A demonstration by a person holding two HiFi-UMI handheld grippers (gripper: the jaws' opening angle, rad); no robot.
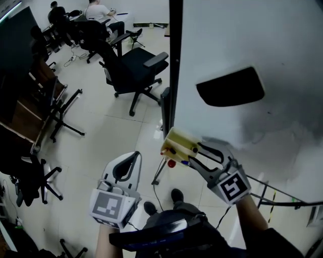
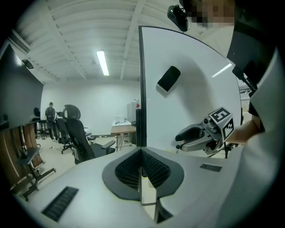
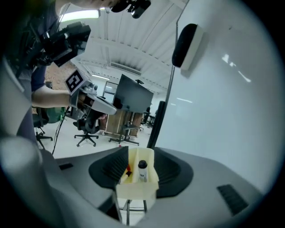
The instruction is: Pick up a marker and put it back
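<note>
Right gripper view: the right gripper (image 3: pixel 139 156) is seen released, its fingers (image 3: pixel 109 171) spread wide. The cream tray (image 3: pixel 136 189) is seen between them, and the pads are not pressed on it. The marker (image 3: pixel 142 170), white with a black cap, is found in the tray's right-hand compartment as this view shows it, free of the fingers. A red marker (image 3: pixel 128 171) is noted in the compartment on the other side of the divider.

Left gripper view: the left gripper (image 2: pixel 141 153) is recorded clenched, its fingers (image 2: pixel 129 171) brought together at the tips with nothing between them.

Head view: the left gripper is held low and near, at the left and close to the person's body, well apart from the tray. The right gripper is held further out on the right, with its fingers at the tray. The tray is fixed at the lower left edge of the whiteboard (image 1: pixel 242 45). A black eraser (image 1: pixel 229 86) is seen higher on the board. Far left, a black office chair (image 1: pixel 136 68) stands on the floor (image 1: pixel 101 131), and seated persons (image 1: pixel 96 10) are noted at the far end of the room.
</note>
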